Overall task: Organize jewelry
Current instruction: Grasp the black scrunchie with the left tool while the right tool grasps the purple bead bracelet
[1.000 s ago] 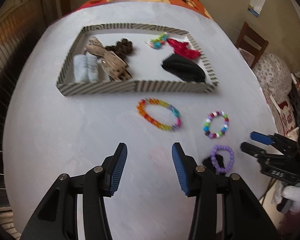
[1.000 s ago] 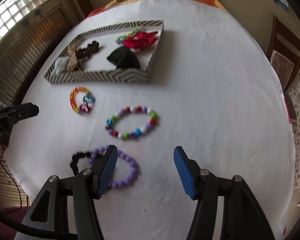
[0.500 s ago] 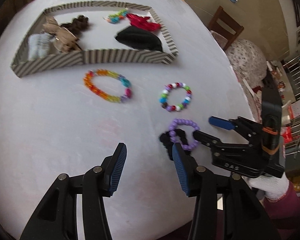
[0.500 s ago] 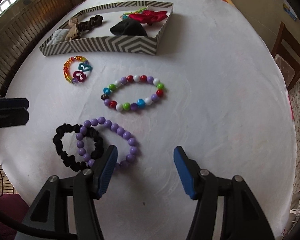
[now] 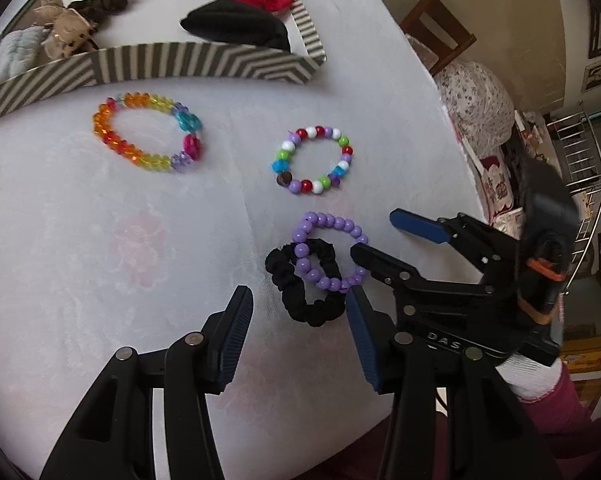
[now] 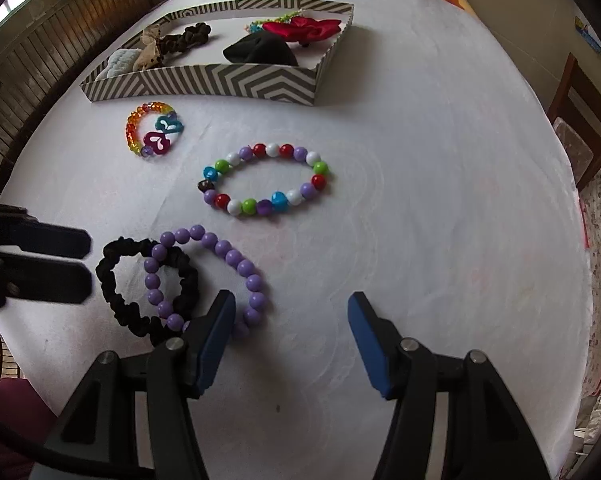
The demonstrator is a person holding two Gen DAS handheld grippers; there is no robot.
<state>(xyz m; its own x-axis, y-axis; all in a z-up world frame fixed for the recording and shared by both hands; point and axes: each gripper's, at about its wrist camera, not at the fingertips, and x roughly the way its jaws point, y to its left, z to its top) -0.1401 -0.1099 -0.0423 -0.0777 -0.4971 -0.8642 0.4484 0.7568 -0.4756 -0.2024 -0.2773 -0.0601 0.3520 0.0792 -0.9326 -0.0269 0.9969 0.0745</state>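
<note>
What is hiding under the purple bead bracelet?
A black scrunchie lies partly under the purple bead bracelet; the beads cross its right side. Elsewhere only the white tablecloth shows. The bracelet's near end is covered by the right gripper.

Both wrist views look down closely, sharing the purple bracelet (image 5: 328, 256).

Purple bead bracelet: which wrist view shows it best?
Left wrist view: the purple bead bracelet shows nearly its whole loop, draped over the black scrunchie. In the right wrist view a finger covers its near edge.
</note>
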